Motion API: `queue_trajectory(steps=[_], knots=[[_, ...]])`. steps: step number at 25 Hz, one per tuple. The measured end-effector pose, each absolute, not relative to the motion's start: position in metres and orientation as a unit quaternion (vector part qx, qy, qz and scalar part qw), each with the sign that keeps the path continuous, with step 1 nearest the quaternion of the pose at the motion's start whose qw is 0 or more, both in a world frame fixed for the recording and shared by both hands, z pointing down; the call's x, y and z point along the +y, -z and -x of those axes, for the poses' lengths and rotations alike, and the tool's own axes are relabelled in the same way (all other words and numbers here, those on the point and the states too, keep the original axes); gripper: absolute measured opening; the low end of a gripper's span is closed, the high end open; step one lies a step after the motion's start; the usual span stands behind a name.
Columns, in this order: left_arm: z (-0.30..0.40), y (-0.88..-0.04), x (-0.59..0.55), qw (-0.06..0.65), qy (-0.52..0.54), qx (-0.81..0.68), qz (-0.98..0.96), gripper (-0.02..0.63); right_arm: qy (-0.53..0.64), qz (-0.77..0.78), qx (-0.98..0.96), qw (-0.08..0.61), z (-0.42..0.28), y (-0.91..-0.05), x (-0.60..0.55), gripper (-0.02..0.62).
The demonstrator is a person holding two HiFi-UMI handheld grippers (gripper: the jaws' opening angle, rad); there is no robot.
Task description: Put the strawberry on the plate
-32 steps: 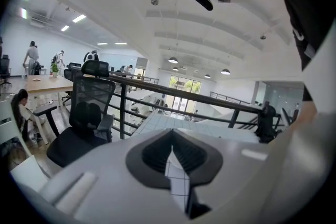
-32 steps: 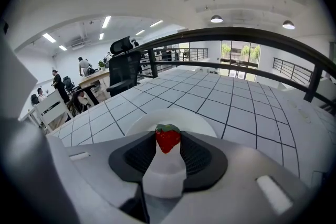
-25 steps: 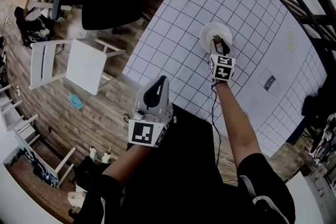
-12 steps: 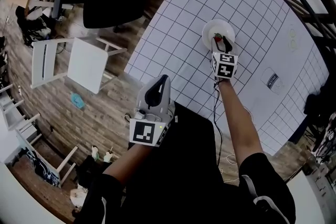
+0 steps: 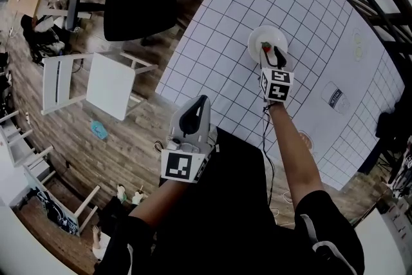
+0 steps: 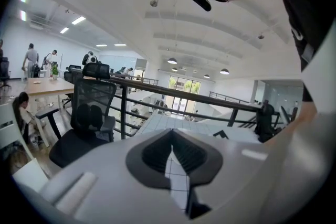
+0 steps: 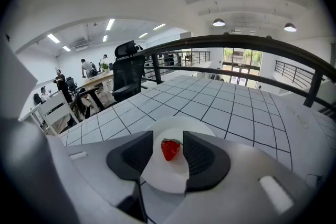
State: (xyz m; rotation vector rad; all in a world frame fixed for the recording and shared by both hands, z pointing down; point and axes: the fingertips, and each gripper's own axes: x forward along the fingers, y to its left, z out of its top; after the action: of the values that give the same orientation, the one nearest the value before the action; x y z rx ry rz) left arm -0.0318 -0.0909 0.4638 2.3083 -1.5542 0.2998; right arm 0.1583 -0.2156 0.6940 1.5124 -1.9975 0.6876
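Observation:
A small red strawberry (image 7: 170, 148) lies on the round white plate (image 7: 167, 178), which sits on the white gridded table (image 5: 309, 9). My right gripper (image 7: 168, 140) hovers just over the plate with its jaws open on either side of the strawberry, and the pads do not touch it. From the head view the strawberry (image 5: 264, 46) shows on the plate (image 5: 259, 36) just past the right gripper (image 5: 275, 56). My left gripper (image 5: 196, 109) is held back over the table's near edge, shut and empty, and its fingertips meet in the left gripper view (image 6: 171, 139).
A black office chair (image 5: 138, 0) and a white chair (image 5: 96, 84) stand on the wooden floor left of the table. Printed markings (image 5: 335, 98) lie on the table to the right of the plate. A black railing (image 7: 247, 44) runs behind the table.
The right gripper's jaws have come apart and it has drawn back slightly toward me, leaving the strawberry free on the plate. The left gripper has stayed in place.

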Motion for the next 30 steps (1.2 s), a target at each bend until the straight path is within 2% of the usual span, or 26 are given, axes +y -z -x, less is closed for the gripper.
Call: queue_trajectory(steps=[12,30], knots=[[0.032,-0.45,-0.097,0.161,-0.097,-0.521,-0.833,0.008,-0.25,-0.574,-0.734,0.265,-0.157,-0.669,-0.195,0.172],[0.026,-0.405,-0.082,0.133,-0.056,-0.436,-0.888,0.008,-0.228,-0.643,-0.711,0.171,-0.131,-0.539,-0.13,0.133]])
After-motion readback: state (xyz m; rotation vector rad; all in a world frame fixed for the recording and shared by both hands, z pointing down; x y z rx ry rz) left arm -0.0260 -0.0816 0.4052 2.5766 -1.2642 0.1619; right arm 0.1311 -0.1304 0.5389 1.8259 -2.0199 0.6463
